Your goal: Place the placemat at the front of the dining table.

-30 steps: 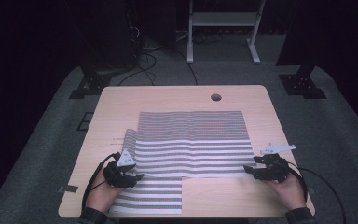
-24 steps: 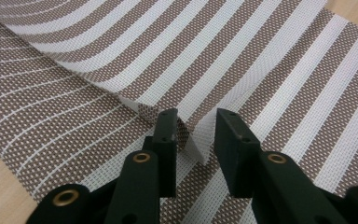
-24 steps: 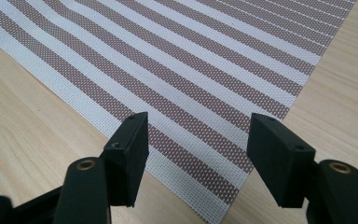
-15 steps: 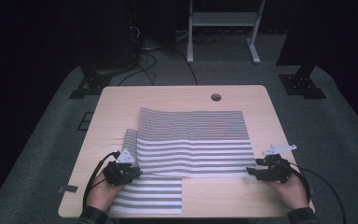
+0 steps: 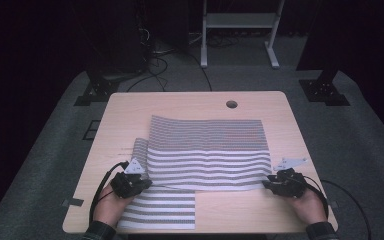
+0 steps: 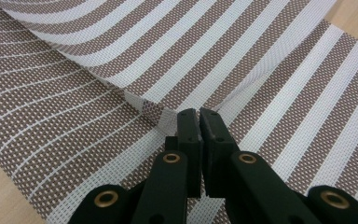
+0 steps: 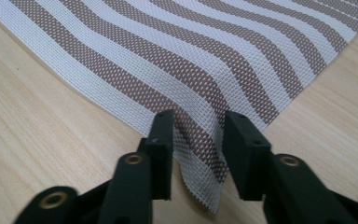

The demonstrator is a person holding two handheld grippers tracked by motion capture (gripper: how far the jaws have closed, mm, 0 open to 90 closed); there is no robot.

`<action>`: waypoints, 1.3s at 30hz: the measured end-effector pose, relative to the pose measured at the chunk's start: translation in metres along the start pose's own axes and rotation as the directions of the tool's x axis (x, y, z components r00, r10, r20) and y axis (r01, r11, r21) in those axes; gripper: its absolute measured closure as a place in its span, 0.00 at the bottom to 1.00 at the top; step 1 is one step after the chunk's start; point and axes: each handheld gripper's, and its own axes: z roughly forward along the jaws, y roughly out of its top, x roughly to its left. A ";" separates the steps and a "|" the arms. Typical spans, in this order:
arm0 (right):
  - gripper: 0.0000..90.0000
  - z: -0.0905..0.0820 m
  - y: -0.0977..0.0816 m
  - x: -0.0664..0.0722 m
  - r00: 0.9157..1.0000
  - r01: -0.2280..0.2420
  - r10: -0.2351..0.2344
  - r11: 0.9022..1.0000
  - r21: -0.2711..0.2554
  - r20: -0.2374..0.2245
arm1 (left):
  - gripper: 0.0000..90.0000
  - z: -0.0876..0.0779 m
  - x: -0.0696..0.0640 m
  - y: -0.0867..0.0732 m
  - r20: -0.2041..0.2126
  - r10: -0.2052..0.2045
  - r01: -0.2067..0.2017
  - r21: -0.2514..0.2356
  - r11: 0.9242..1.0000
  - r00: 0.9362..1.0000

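A light wooden table [image 5: 130,107] is seen on a grey carpeted floor [image 5: 50,165], with a round cable hole [image 5: 231,104] set near its far edge. Behind it, a white metal stand [image 5: 237,22], tangled black cables [image 5: 157,62] and two black floor brackets [image 5: 95,92] are visible against darkness.

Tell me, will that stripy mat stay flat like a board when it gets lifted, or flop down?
The striped mat will probably sag rather than stay flat: it already bends and puckers between the right gripper's jaws. It looks thin and woven, so likely light. The left gripper pinches a folded edge, which suggests it creases easily.
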 end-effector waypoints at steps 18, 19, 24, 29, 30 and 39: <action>0.96 -0.007 0.019 -0.002 1.000 -0.005 0.005 0.999 -0.047 -0.015 | 1.00 -0.012 0.007 0.016 -0.016 0.002 -0.003 -0.076 0.997 1.000; 0.96 -0.007 0.021 -0.004 1.000 -0.010 0.009 0.999 -0.048 -0.014 | 1.00 -0.012 0.008 0.018 -0.018 0.001 -0.002 -0.081 0.997 1.000; 0.96 -0.003 0.031 -0.010 1.000 -0.025 0.024 0.998 -0.051 -0.008 | 1.00 -0.012 0.014 0.025 -0.030 -0.003 0.000 -0.097 0.995 1.000; 0.96 0.000 0.041 -0.015 1.000 -0.022 0.022 0.999 -0.046 0.007 | 1.00 -0.010 0.019 0.028 -0.032 -0.006 0.003 -0.096 0.995 0.999; 0.96 0.000 0.043 -0.016 1.000 -0.022 0.022 0.999 -0.047 0.010 | 1.00 -0.009 0.021 0.028 -0.031 -0.009 0.006 -0.099 0.995 0.999; 0.96 0.008 0.060 -0.023 0.999 -0.035 0.036 0.997 -0.063 0.018 | 1.00 -0.008 0.038 0.037 -0.036 -0.036 0.032 -0.111 0.993 0.999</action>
